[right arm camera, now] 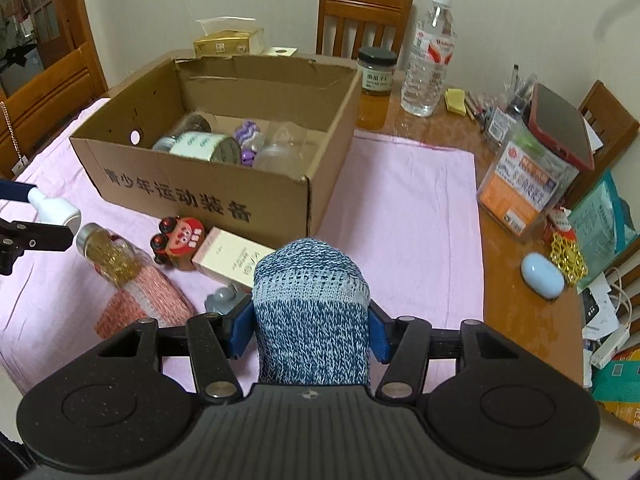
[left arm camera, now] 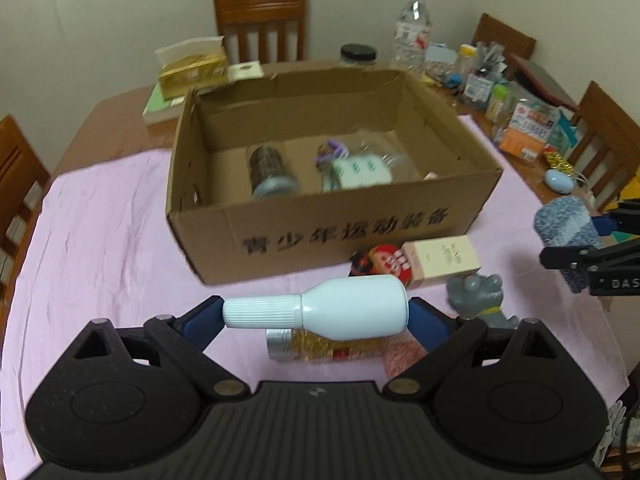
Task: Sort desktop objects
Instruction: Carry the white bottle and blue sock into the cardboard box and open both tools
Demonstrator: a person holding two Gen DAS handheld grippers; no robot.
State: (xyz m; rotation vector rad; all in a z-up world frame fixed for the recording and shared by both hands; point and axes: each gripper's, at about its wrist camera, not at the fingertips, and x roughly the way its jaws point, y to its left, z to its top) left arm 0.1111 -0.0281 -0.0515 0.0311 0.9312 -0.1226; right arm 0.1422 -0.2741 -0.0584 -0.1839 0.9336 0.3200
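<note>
My left gripper (left arm camera: 316, 316) is shut on a white bottle (left arm camera: 340, 312), held lengthwise, cap to the left, above the pink cloth in front of the open cardboard box (left arm camera: 320, 232). My right gripper (right arm camera: 310, 330) is shut on a blue knitted roll (right arm camera: 310, 312), lifted off the cloth. In the left wrist view that roll (left arm camera: 564, 228) hangs at the right edge. On the cloth lie a jar of gold beads (right arm camera: 108, 256), a red toy figure (right arm camera: 180, 240), a small cream carton (right arm camera: 232, 264), a grey toy (left arm camera: 476, 296) and a pink knitted piece (right arm camera: 148, 304). Jars and a purple item lie in the box.
Beyond the pink cloth (right arm camera: 408, 220) the wooden table carries a water bottle (right arm camera: 430, 56), a dark-lidded jar (right arm camera: 376, 72), a tissue box (right arm camera: 228, 42), packets and a clear tub (right arm camera: 524, 184), and a pale blue oval case (right arm camera: 542, 274). Wooden chairs (left arm camera: 262, 24) ring the table.
</note>
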